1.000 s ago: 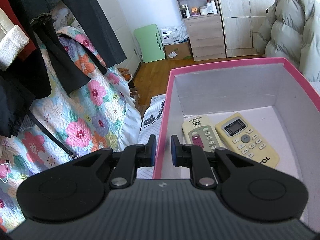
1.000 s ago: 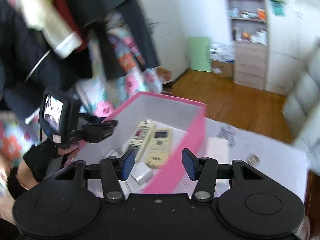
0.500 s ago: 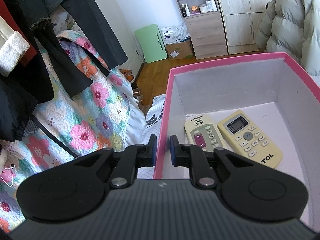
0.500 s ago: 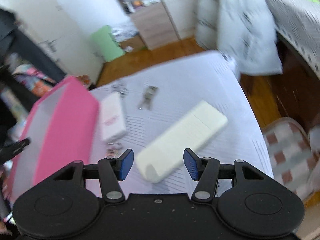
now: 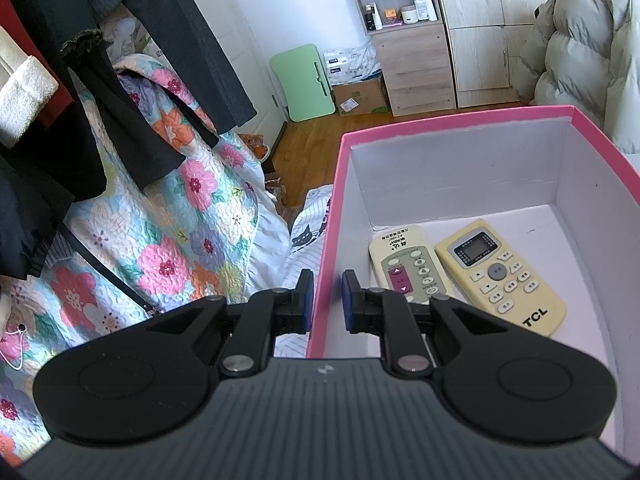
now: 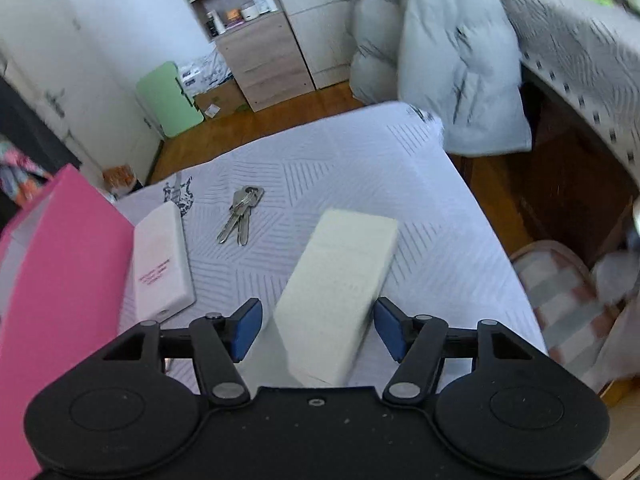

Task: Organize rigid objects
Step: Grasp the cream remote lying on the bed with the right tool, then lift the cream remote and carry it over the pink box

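Right wrist view: right gripper [image 6: 316,326] opening, straddling cream remote [image 6: 340,284] at 6 o'clock on the bed [image 6: 420,184], untouched; skewed closing could twist it. Left gripper [image 5: 325,301] pinches pink box [image 5: 440,120] wall; tipping risk.

The yellow remote [image 5: 500,276], lying in the pink box [image 5: 456,118] at about 3 o'clock in the left wrist view, carries the brand "TCL" in dark letters at its near end. The cream remote [image 5: 404,260] just beside it, on its 9 o'clock side, has small print across its top end, too small to read. In the right wrist view the white case [image 6: 160,260] at about 9 o'clock bears lines of pink print that stay too blurred to make out.
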### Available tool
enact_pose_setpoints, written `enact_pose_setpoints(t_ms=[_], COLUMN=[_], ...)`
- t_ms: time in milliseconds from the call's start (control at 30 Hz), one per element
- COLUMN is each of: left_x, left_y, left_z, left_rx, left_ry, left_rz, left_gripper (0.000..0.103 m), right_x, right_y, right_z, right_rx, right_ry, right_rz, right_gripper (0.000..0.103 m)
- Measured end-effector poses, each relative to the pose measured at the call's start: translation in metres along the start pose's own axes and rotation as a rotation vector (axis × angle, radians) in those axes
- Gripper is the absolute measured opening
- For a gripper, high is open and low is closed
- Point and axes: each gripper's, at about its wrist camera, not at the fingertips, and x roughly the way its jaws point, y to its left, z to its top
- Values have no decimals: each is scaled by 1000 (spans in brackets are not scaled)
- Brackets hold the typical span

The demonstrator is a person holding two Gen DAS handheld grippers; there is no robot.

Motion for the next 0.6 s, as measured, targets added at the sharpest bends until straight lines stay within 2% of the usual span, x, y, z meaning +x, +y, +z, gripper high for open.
enact_pose_setpoints(t_ms=[133, 200, 300, 333, 367, 400, 533, 600], left_x=[0, 0, 0, 1, 1, 1, 2, 2], left_y=[1, 1, 1, 2, 2, 2, 2, 1], left_z=[0, 0, 0, 0, 0, 0, 1, 0], left_rx=[-1, -2, -4, -5, -6, -6, -4, -2], left_ry=[-1, -1, -2, -3, -2, 0, 3, 3], left_rz=[-2, -4, -4, -4, -4, -5, -5, -3], left_gripper=[15, 15, 16, 16, 16, 16, 16, 16], right_x=[13, 21, 27, 26, 24, 21, 13, 4], right_y=[11, 16, 24, 24, 23, 22, 15, 16], right_z=[15, 22, 24, 23, 21, 20, 20, 19], right_rx=[-124, -178, -232, -243, -248, -255, -242, -242], right_ry=[17, 32, 33, 18, 3, -12, -19, -54], right_rz=[-67, -94, -132, -128, -118, -113, -40, -22], right_gripper=[70, 77, 79, 76, 65, 59, 59, 59])
